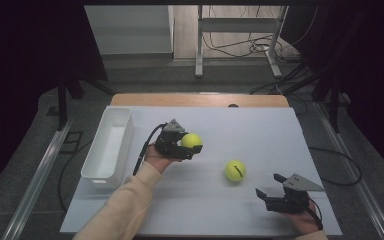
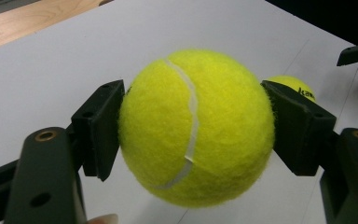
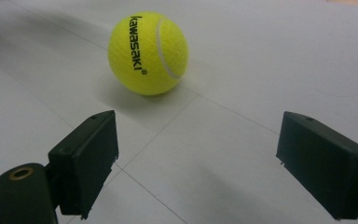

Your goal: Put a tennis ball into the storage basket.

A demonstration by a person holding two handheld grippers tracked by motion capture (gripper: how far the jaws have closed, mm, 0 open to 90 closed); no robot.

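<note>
My left gripper [image 1: 192, 145] is shut on a yellow tennis ball [image 1: 191, 140] and holds it above the white table near its middle. In the left gripper view that ball [image 2: 196, 126] sits squeezed between both black pads. A second tennis ball [image 1: 235, 170] marked "kawasaki" lies on the table to the right; it also appears as the second ball [image 3: 148, 52] ahead of my right gripper [image 3: 196, 158]. My right gripper [image 1: 271, 185] stands open near the front right of the table, with nothing between its jaws, a short way from that ball.
A white rectangular bin [image 1: 109, 145] stands along the table's left side. The white table [image 1: 260, 130] has a wooden edge at the back. Beyond it are a desk frame [image 1: 240, 45] and cables on the floor.
</note>
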